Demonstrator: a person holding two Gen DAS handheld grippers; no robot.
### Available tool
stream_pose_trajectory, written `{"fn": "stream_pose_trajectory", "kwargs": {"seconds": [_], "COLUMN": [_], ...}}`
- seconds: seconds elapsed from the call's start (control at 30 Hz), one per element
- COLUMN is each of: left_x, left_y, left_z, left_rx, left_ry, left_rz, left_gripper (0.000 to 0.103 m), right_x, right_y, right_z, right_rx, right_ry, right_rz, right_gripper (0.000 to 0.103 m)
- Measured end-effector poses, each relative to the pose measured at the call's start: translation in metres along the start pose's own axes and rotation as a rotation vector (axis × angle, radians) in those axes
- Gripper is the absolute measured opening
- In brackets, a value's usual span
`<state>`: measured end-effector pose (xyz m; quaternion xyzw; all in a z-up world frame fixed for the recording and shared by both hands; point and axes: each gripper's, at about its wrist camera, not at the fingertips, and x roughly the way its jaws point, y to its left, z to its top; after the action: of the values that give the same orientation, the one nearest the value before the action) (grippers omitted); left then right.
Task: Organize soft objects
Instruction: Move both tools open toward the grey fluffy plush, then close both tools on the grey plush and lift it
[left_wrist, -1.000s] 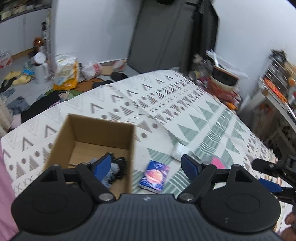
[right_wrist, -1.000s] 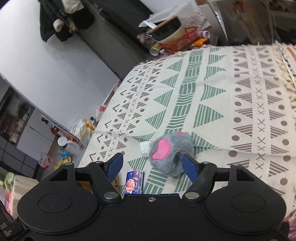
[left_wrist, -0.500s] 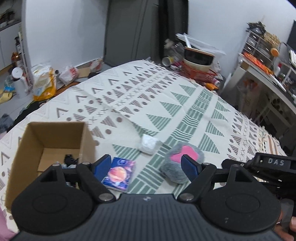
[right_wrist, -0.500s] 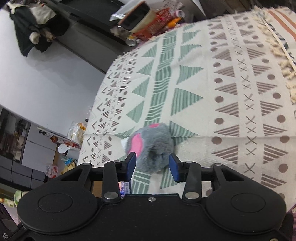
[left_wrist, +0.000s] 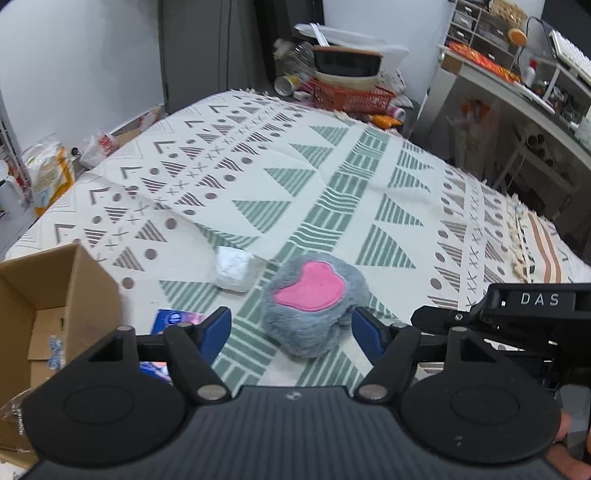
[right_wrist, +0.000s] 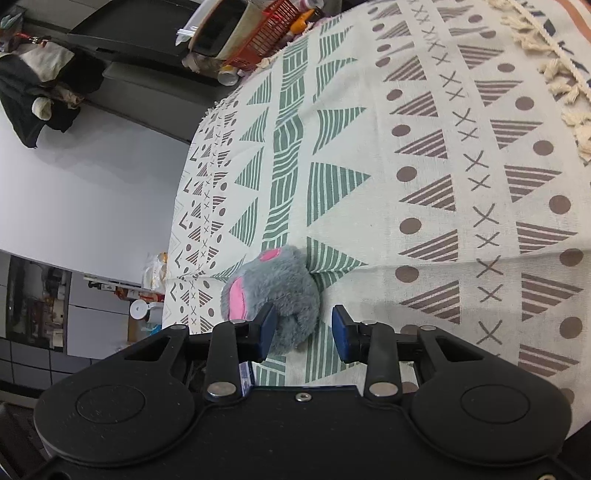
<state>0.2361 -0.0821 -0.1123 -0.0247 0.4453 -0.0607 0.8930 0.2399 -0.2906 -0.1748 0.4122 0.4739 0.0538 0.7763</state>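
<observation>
Here the grey plush toy (left_wrist: 314, 306) with its pink patch lay on the patterned bedspread (left_wrist: 332, 192), near the middle of the left wrist view and just ahead of the left gripper (left_wrist: 291, 332). That gripper's blue pads stood wide apart, one at about 8 o'clock of the toy and the other at about 4 o'clock, neither touching the fur; its jaws were released and held nothing. A small white soft bundle (left_wrist: 234, 267) rested on the cloth at about 10 o'clock of the toy, just beside it. A blue printed packet (left_wrist: 173, 319) lay flat at about 9 o'clock of the toy, partly hidden behind the left pad. The open cardboard box (left_wrist: 55, 295) sat further out at 9 o'clock, at the frame's left edge, with some small items inside that were too cut off to identify.

In the right wrist view the right gripper (right_wrist: 303, 332) was at the toy (right_wrist: 273, 291), its jaws partly closed in but not clenched. The left-hand pad pressed against the grey fur, while the right-hand pad stood clear of it with bedspread (right_wrist: 424, 184) showing in the gap. The toy sat at about 11 o'clock of the gripper's midpoint, mostly outside the jaws. From the left wrist camera the right gripper's black body (left_wrist: 517, 317) showed at about 3 o'clock of the toy
</observation>
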Motion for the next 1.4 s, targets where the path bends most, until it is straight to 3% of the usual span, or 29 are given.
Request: {"fn": "stream_pose_trajectory", "kwargs": {"seconds": [0.37, 0.63, 0.83, 1.1, 1.23, 1.4], "left_x": [0.039, 0.057, 0.061, 0.053, 0.043, 0.024], "left_y": [-0.011, -0.001, 0.013, 0.024, 0.029, 0.037], "left_z": [-0.005, -0.002, 0.004, 0.005, 0.005, 0.006], "left_rx": [0.044, 0.044, -0.030, -0.095, -0.132, -0.173], "left_ry": [0.007, -0.005, -0.010, 0.005, 0.010, -0.015], "left_rz": [0.001, 0.015, -0.030, -0.091, -0.123, -0.149], "left_gripper": [0.058, 0.041, 0.025, 0.022, 0.020, 0.020], "right_x": [0.031, 0.052, 0.058, 0.054, 0.049, 0.040], "right_y": [-0.009, -0.002, 0.010, 0.016, 0.019, 0.031], "right_z": [0.010, 0.011, 0.007, 0.002, 0.000, -0.006], "right_rx": [0.041, 0.021, -0.023, -0.055, -0.057, -0.093], "right_ry": [0.054, 0.078, 0.081, 0.045, 0.034, 0.024], "right_rz": [0.007, 0.027, 0.050, 0.045, 0.101, 0.162], "right_gripper": [0.034, 0.034, 0.034, 0.034, 0.025, 0.022]}}
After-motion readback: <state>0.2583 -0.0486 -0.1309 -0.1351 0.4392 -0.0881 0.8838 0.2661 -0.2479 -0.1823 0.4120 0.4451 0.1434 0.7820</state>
